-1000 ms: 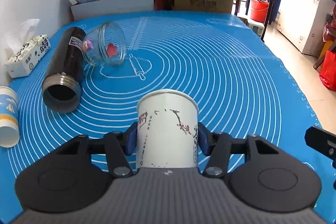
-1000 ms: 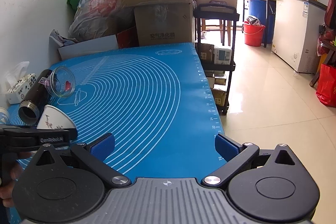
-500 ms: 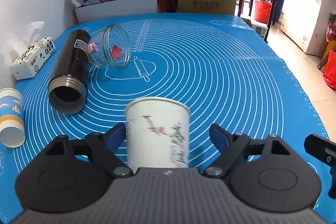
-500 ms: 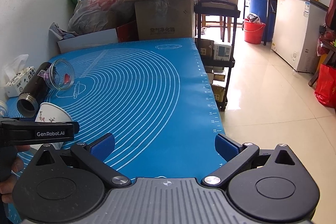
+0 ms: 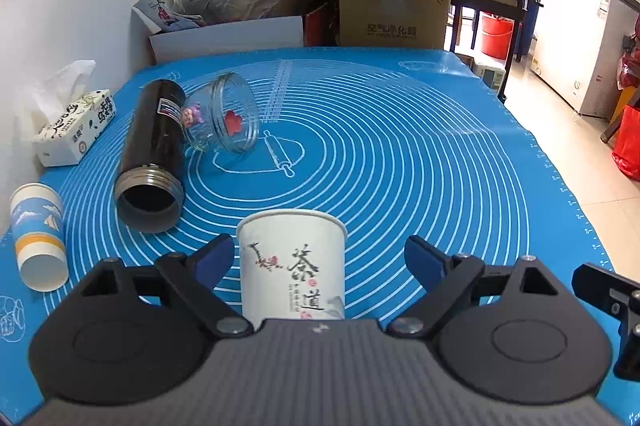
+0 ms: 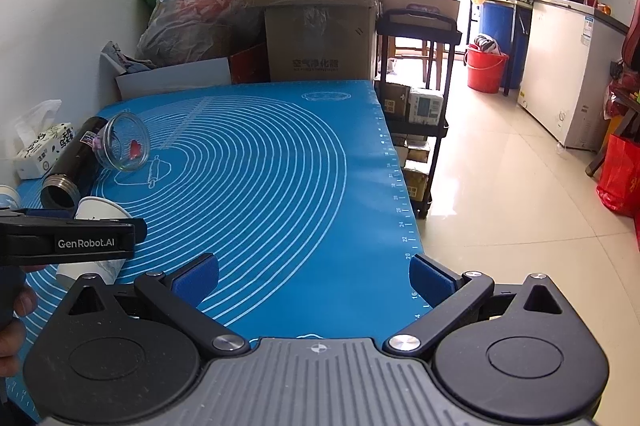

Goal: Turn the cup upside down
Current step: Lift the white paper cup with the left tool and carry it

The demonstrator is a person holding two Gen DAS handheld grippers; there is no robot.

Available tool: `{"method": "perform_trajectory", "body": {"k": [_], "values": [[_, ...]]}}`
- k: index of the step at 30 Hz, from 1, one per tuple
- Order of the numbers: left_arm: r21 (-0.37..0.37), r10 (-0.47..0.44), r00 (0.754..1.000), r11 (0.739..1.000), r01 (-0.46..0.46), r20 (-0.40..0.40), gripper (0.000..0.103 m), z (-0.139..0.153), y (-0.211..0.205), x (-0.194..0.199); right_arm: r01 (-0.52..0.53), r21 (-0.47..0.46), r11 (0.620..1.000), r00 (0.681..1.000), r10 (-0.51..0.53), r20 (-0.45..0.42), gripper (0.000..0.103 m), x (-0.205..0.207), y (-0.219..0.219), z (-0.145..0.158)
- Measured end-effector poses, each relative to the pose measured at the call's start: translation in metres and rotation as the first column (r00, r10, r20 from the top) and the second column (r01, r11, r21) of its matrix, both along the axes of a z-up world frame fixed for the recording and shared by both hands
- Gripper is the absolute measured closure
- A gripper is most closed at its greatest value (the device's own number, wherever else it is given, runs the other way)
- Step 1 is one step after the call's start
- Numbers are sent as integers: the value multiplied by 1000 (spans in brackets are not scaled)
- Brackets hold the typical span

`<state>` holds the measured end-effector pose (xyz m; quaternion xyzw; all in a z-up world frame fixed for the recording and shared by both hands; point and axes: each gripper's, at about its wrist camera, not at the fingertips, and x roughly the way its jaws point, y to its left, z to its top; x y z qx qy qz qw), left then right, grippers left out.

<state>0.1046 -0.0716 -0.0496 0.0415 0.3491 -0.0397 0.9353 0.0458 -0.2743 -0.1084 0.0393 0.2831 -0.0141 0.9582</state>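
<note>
A white paper cup [image 5: 292, 266] with red blossom art and black characters stands on the blue mat [image 5: 400, 166], flat end up. My left gripper [image 5: 320, 258] is open, its blue pads on either side of the cup and apart from it. In the right wrist view the cup [image 6: 96, 210] shows at the far left, partly behind the left gripper's body. My right gripper [image 6: 314, 276] is open and empty above the mat's right front part.
A black flask [image 5: 154, 150] and a glass jar [image 5: 224, 118] lie on their sides at the left. A blue-and-white paper cup [image 5: 38, 236] lies at the left edge, a tissue pack [image 5: 74, 126] behind it. Boxes and bags stand at the back. The mat's right edge drops to the floor.
My left gripper let go of the cup and opened wide. It pulled back a little, and the cup now stands free on the mat. The right gripper barely moved.
</note>
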Motion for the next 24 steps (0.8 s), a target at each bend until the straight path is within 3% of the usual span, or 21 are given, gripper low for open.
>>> {"method": "perform_trajectory", "body": {"k": [5,10,12,17,24], "values": [[-7,31,999,1000,-31,28,11,12,12,-8,-22,-39,999,1000,22,0,0,-3,8,6],[-9,61,995,998,-60,80,7,30,35,-20,-84,-175,981,996,84,-7,0,-1,27,22],[-15,72,993,997,-71,89,6,35,46,-25,-121,-265,957,993,119,-23,0,2,39,30],[-6,87,992,996,-87,95,6,37,74,-34,-207,-490,847,977,207,-57,0,10,77,45],[-26,116,990,993,-115,78,6,31,109,-41,-271,-531,803,961,260,-98,0,14,116,48]]}}
